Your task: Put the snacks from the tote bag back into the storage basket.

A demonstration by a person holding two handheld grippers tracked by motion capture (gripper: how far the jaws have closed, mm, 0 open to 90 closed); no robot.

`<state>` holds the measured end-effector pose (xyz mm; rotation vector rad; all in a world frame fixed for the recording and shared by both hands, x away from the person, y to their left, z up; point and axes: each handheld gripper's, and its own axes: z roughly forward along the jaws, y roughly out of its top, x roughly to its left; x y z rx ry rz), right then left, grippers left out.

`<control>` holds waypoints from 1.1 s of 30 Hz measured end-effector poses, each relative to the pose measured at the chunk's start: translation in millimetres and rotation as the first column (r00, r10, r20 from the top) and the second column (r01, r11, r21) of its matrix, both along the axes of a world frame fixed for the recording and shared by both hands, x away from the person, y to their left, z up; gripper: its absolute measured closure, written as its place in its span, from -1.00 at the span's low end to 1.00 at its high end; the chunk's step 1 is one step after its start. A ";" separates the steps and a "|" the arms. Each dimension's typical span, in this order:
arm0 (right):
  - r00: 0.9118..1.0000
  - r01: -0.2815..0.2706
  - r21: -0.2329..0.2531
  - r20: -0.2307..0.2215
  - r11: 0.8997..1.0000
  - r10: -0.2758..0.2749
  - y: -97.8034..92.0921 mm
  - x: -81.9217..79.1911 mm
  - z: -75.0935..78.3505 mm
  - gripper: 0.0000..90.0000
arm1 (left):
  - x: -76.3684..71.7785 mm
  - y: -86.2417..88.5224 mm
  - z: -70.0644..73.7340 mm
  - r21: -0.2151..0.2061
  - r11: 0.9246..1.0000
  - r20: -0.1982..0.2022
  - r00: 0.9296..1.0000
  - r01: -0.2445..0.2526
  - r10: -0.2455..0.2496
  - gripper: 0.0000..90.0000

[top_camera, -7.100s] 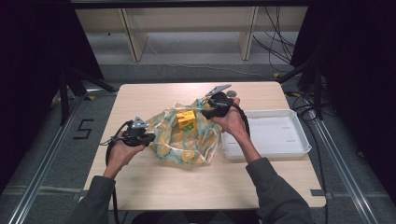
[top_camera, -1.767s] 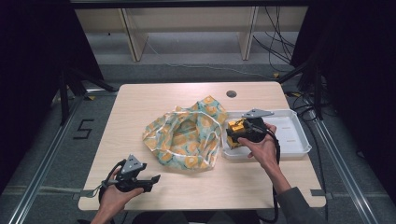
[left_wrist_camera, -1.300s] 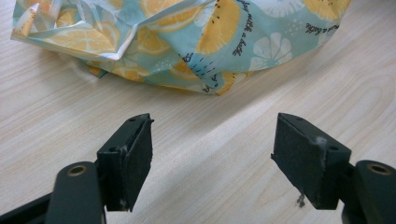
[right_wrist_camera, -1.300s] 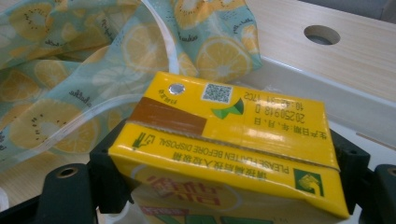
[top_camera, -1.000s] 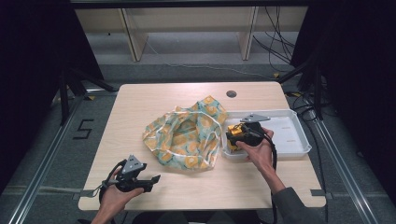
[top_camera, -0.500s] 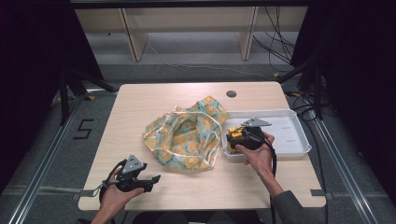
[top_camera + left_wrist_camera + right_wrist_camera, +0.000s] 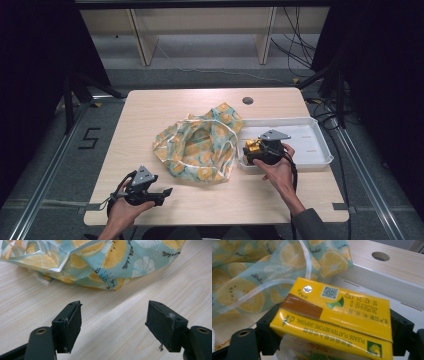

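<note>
One yellow carton (image 7: 334,317) sits clamped between right claw (image 7: 332,335) jaws.

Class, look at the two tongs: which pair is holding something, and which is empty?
The right tongs hold a yellow carton at the tray's left end. The left tongs are open and empty, low over the table near the bag.

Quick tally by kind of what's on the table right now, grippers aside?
Fruit-print bags: 1
Yellow drink cartons: 1, clamped in the right gripper
White trays: 1
Total: 3
</note>
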<state>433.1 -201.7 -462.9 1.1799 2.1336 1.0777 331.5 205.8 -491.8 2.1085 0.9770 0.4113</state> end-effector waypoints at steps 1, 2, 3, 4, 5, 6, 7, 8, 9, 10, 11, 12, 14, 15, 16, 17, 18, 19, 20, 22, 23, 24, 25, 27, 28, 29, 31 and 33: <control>1.000 -0.001 0.005 -0.001 1.000 0.001 -1.2 -0.5 1.0 -0.60 | 0.1 0.6 0.3 0.009 1.000 -0.003 1.000 0.006 -0.006 -0.38; 1.000 -0.006 0.016 -0.009 1.000 0.006 -2.3 -2.0 2.9 -0.60 | 0.0 0.0 -0.1 0.000 1.000 0.000 1.000 0.001 -0.001 -0.38; 1.000 -0.015 0.004 0.006 1.000 0.015 -4.5 -2.6 3.9 -0.61 | 0.2 0.9 0.4 0.013 1.000 -0.002 1.000 0.010 -0.010 -0.38; 1.000 -0.009 0.024 -0.009 1.000 0.009 -5.1 -5.3 6.5 -0.61 | 0.0 0.4 0.1 0.009 1.000 -0.002 1.000 0.006 -0.006 -0.38; 0.999 0.003 0.054 -0.035 0.999 -0.002 -5.2 -9.2 8.8 -0.60 | 0.1 0.5 0.1 0.013 1.000 -0.001 1.000 0.008 -0.008 -0.39; 1.000 0.000 0.059 -0.027 0.998 0.002 -7.5 -10.7 10.3 -0.60 | 0.0 0.1 -0.1 0.008 1.000 -0.001 1.000 0.007 -0.007 -0.40; 1.000 0.000 0.062 -0.028 0.998 0.002 -10.2 -13.4 13.4 -0.60 | 0.0 0.0 -0.2 0.008 1.000 0.000 1.000 0.007 -0.007 -0.40; 1.000 -0.014 0.064 0.000 0.998 0.014 -14.4 -14.3 15.2 -0.60 | -0.2 -0.6 -0.6 -0.002 1.000 0.001 1.000 0.001 -0.001 -0.40; 1.000 -0.025 0.061 0.005 0.998 0.025 -18.3 -16.2 17.0 -0.59 | -0.2 -0.5 -0.5 0.000 1.000 0.002 1.000 0.002 -0.002 -0.40; 0.999 -0.033 0.067 0.010 0.997 0.033 -21.0 -18.2 17.6 -0.56 | -0.1 0.1 0.0 0.008 1.000 -0.001 1.000 0.006 -0.006 -0.39; 0.999 -0.039 0.076 0.007 0.996 0.039 -23.5 -20.9 18.1 -0.55 | -0.3 -0.8 -0.5 -0.004 1.000 0.001 1.000 -0.001 0.001 -0.39; 0.999 -0.041 0.084 0.003 0.996 0.041 -25.6 -23.7 18.4 -0.55 | -0.3 -0.8 -0.4 -0.003 1.000 0.002 1.000 0.000 0.000 -0.40; 0.999 -0.047 0.078 0.002 0.996 0.047 -31.0 -28.3 18.9 -0.50 | -0.2 -1.3 -0.7 -0.006 1.000 0.002 1.000 0.000 0.000 -0.40; 0.998 -0.060 0.100 0.001 0.993 0.060 -33.0 -30.0 18.5 -0.42 | -0.3 -1.7 -1.1 -0.009 1.000 0.001 1.000 -0.002 0.002 -0.40; 0.999 -0.045 0.125 -0.016 0.991 0.048 -33.6 -34.5 19.2 -0.32 | -0.2 -2.1 -0.8 -0.007 1.000 -0.002 1.000 -0.006 0.006 -0.39; 0.998 -0.067 0.111 0.010 0.992 0.067 -37.6 -35.2 20.0 -0.23 | -0.2 -2.4 -1.0 -0.009 1.000 -0.003 1.000 -0.007 0.007 -0.39; 0.997 -0.072 0.110 0.018 0.991 0.071 -40.9 -36.6 21.0 -0.14 | 0.1 -2.1 -0.9 -0.003 1.000 -0.003 1.000 -0.002 0.002 -0.39; 0.997 -0.072 0.129 0.019 0.989 0.070 -43.1 -42.2 21.6 0.10 | 0.1 -2.0 -1.4 -0.006 1.000 0.002 1.000 -0.001 0.001 -0.39; 0.997 -0.072 0.129 0.019 0.989 0.070 -43.1 -42.2 21.6 0.10 | 0.0 -2.0 -1.2 -0.002 1.000 0.002 1.000 -0.003 0.003 -0.39; 0.996 -0.083 0.122 0.033 0.989 0.080 -47.7 -44.4 21.1 0.35 | 0.1 -1.9 -1.3 -0.003 1.000 -0.001 1.000 -0.001 0.001 -0.39; 0.996 -0.084 0.114 0.022 0.990 0.082 -48.9 -46.6 21.5 0.41 | 0.1 -2.2 -1.2 -0.004 1.000 -0.004 1.000 -0.003 0.003 -0.39; 0.996 -0.081 0.104 0.044 0.991 0.076 -49.9 -47.6 20.7 0.50 | -0.3 -2.5 -1.1 -0.004 1.000 -0.004 1.000 -0.005 0.005 -0.39; 0.996 -0.092 0.101 0.016 0.991 0.090 -48.3 -52.5 20.4 0.61 | -0.7 -2.9 -1.8 -0.011 1.000 -0.007 1.000 -0.009 0.009 -0.39; 0.994 -0.107 0.093 0.014 0.990 0.107 -47.5 -53.7 20.4 0.66 | -0.8 -3.0 -1.6 -0.010 1.000 -0.009 1.000 -0.007 0.007 -0.39; 0.992 -0.126 0.075 0.029 0.989 0.125 -47.4 -53.4 20.2 0.71 | -0.7 -3.0 -1.6 -0.011 1.000 -0.008 1.000 -0.008 0.008 -0.39; 0.990 -0.140 0.063 0.039 0.988 0.138 -46.0 -53.8 20.0 0.77 | -0.5 -3.0 -1.7 -0.010 1.000 -0.010 1.000 -0.008 0.008 -0.39; 0.990 -0.141 0.073 0.026 0.987 0.140 -41.1 -57.5 19.9 0.86 | -0.7 -3.8 -2.4 -0.017 1.000 -0.008 1.000 -0.016 0.016 -0.39; 0.985 -0.170 0.062 0.032 0.983 0.168 -38.9 -56.9 19.6 0.94 | -0.5 -4.1 -2.8 -0.014 1.000 -0.007 1.000 -0.020 0.020 -0.39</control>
